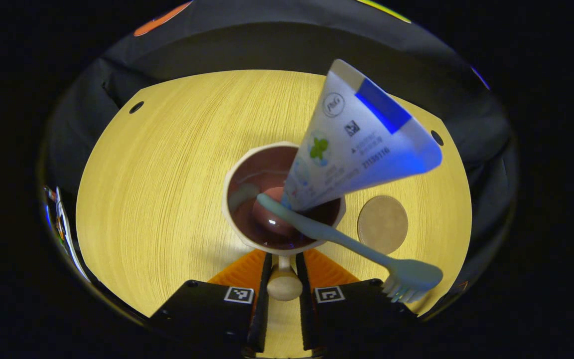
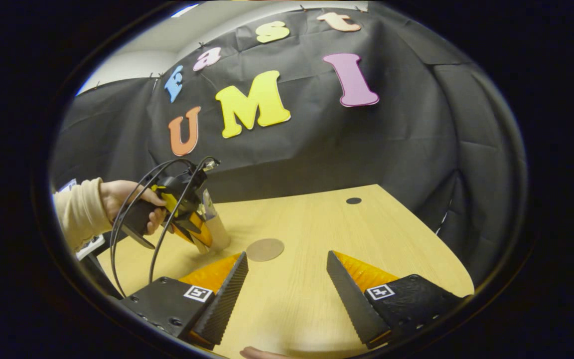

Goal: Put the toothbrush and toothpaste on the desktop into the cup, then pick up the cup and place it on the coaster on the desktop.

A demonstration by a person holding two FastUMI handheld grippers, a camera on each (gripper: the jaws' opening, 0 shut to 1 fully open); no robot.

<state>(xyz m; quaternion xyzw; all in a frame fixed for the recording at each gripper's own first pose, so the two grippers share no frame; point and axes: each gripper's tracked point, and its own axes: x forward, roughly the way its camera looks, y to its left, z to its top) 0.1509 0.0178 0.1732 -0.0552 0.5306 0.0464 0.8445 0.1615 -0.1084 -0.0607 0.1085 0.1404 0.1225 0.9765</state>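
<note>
Wooden desktop [image 2: 292,279]; round coaster [image 2: 265,249] lies flat.

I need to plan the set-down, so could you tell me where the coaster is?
In the left gripper view the coaster lies flat on the desktop, just right of the cup and apart from it.

We see a staged recording booth, not a home: black cloth [image 2: 396,129] drapes the walls across the upper frame, enclosing a bare pale wooden desk [image 2: 317,234] with cable holes [image 2: 353,201].
</note>
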